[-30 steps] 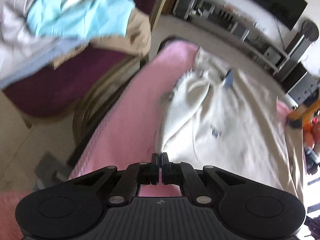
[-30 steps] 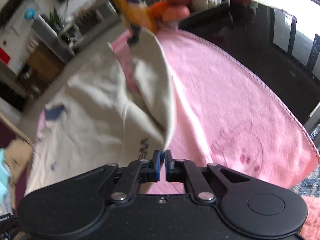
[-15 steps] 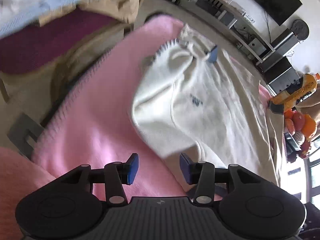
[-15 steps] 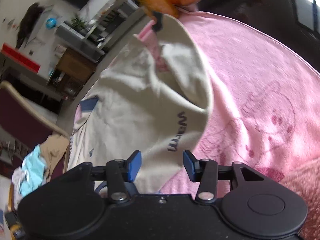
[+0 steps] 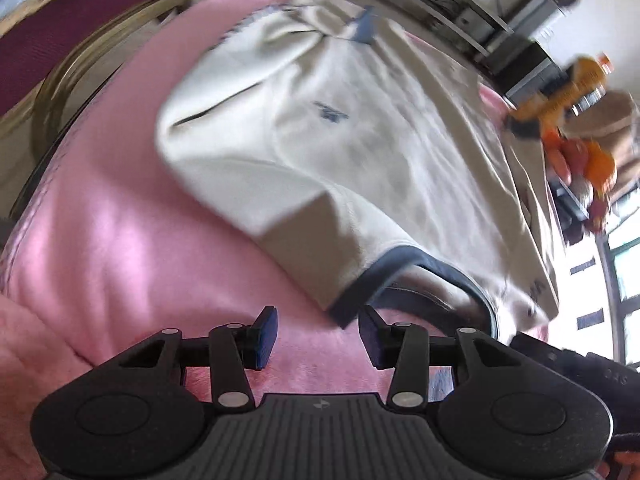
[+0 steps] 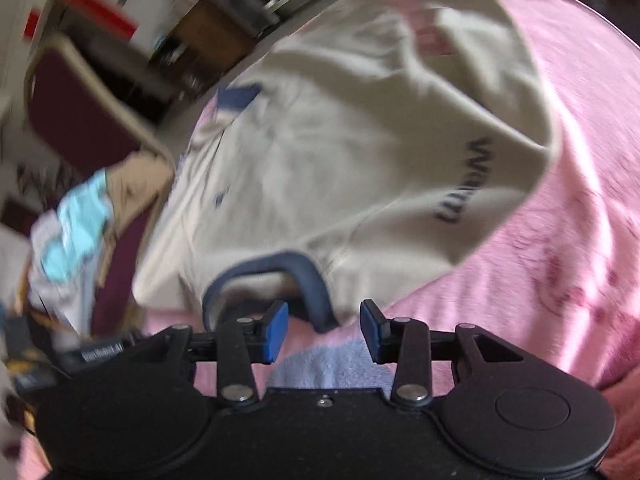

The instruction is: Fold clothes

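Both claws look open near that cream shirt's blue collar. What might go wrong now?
The left gripper and right gripper sit close together by the navy collar, so they might bump. Grabbing there may also pinch the pink blanket along with the cream shirt. The folded-in sleeve looks loose and might slip open.

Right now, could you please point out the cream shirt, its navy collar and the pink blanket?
cream shirt [image 5: 340, 140], left wrist view, chest beside the small logo.
navy collar [image 6: 316, 276], right wrist view, right side of the band.
pink blanket [image 5: 120, 248], left wrist view, bare area.
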